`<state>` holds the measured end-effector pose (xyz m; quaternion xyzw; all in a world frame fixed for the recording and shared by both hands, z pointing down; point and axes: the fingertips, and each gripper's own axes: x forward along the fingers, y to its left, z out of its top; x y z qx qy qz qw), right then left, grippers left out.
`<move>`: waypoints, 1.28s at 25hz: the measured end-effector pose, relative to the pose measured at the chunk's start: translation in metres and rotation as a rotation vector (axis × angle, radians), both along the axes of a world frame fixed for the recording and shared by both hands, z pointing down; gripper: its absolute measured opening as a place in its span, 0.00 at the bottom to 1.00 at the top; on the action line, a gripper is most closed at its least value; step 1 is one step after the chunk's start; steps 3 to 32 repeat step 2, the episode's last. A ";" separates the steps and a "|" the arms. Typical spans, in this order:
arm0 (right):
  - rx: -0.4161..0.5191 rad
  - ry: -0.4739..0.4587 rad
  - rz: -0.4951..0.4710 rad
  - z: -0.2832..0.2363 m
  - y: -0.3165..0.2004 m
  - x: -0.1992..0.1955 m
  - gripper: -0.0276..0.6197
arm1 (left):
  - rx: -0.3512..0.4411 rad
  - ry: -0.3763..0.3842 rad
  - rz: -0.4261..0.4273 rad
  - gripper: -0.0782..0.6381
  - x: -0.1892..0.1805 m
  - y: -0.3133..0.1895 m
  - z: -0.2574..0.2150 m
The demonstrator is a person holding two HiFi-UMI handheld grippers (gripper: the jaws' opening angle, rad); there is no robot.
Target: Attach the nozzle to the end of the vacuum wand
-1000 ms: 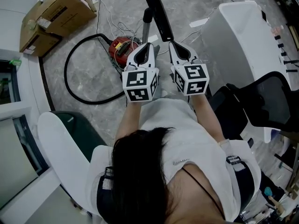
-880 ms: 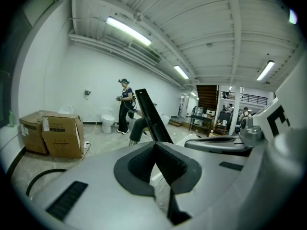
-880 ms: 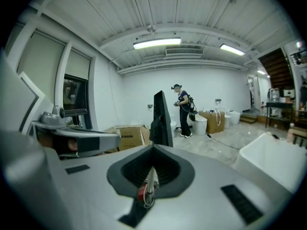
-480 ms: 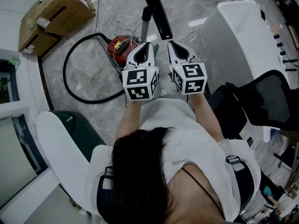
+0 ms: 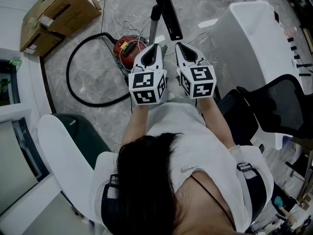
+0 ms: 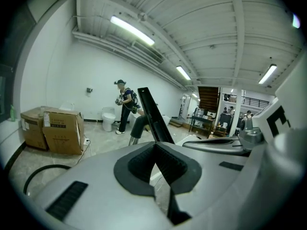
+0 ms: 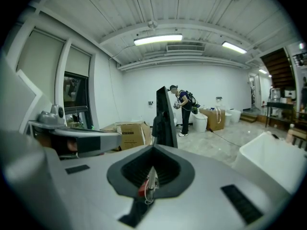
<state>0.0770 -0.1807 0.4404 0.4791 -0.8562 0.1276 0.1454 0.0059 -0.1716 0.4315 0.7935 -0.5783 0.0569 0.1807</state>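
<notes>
A long flat black nozzle (image 5: 166,9) stands slanted just beyond both gripper tips; it also shows in the left gripper view (image 6: 152,116) and the right gripper view (image 7: 166,121). Next to it a grey wand tube (image 5: 153,26) rises from the red vacuum cleaner (image 5: 128,48) on the floor. My left gripper (image 5: 155,46) is shut with nothing in it, its tip (image 6: 156,145) pointing at the nozzle's foot. My right gripper (image 5: 179,45) is shut and empty too, close beside the left; through its jaw notch (image 7: 152,150) I see the red vacuum and a wire.
A black hose (image 5: 78,82) loops over the floor at left. Cardboard boxes (image 5: 58,13) lie far left, a white tub (image 5: 254,38) at right, and a black office chair (image 5: 279,106) near it. A person (image 7: 183,109) stands far across the room.
</notes>
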 end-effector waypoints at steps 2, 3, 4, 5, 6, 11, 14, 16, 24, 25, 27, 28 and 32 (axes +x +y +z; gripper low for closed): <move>0.001 0.002 -0.004 0.000 0.000 -0.001 0.07 | 0.000 0.004 0.004 0.11 0.001 0.001 0.000; 0.001 0.002 -0.004 0.000 0.000 -0.001 0.07 | 0.000 0.004 0.004 0.11 0.001 0.001 0.000; 0.001 0.002 -0.004 0.000 0.000 -0.001 0.07 | 0.000 0.004 0.004 0.11 0.001 0.001 0.000; 0.001 0.002 -0.004 0.000 0.000 -0.001 0.07 | 0.000 0.004 0.004 0.11 0.001 0.001 0.000; 0.001 0.002 -0.004 0.000 0.000 -0.001 0.07 | 0.000 0.004 0.004 0.11 0.001 0.001 0.000; 0.001 0.002 -0.004 0.000 0.000 -0.001 0.07 | 0.000 0.004 0.004 0.11 0.001 0.001 0.000; 0.001 0.002 -0.004 0.000 0.000 -0.001 0.07 | 0.000 0.004 0.004 0.11 0.001 0.001 0.000; 0.001 0.002 -0.004 0.000 0.000 -0.001 0.07 | 0.000 0.004 0.004 0.11 0.001 0.001 0.000; 0.001 0.002 -0.004 0.000 0.000 -0.001 0.07 | 0.000 0.004 0.004 0.11 0.001 0.001 0.000; 0.001 0.002 -0.004 0.000 0.000 -0.001 0.07 | 0.000 0.004 0.004 0.11 0.001 0.001 0.000; 0.001 0.002 -0.004 0.000 0.000 -0.001 0.07 | 0.000 0.004 0.004 0.11 0.001 0.001 0.000; 0.001 0.002 -0.004 0.000 0.000 -0.001 0.07 | 0.000 0.004 0.004 0.11 0.001 0.001 0.000; 0.001 0.002 -0.004 0.000 0.000 -0.001 0.07 | 0.000 0.004 0.004 0.11 0.001 0.001 0.000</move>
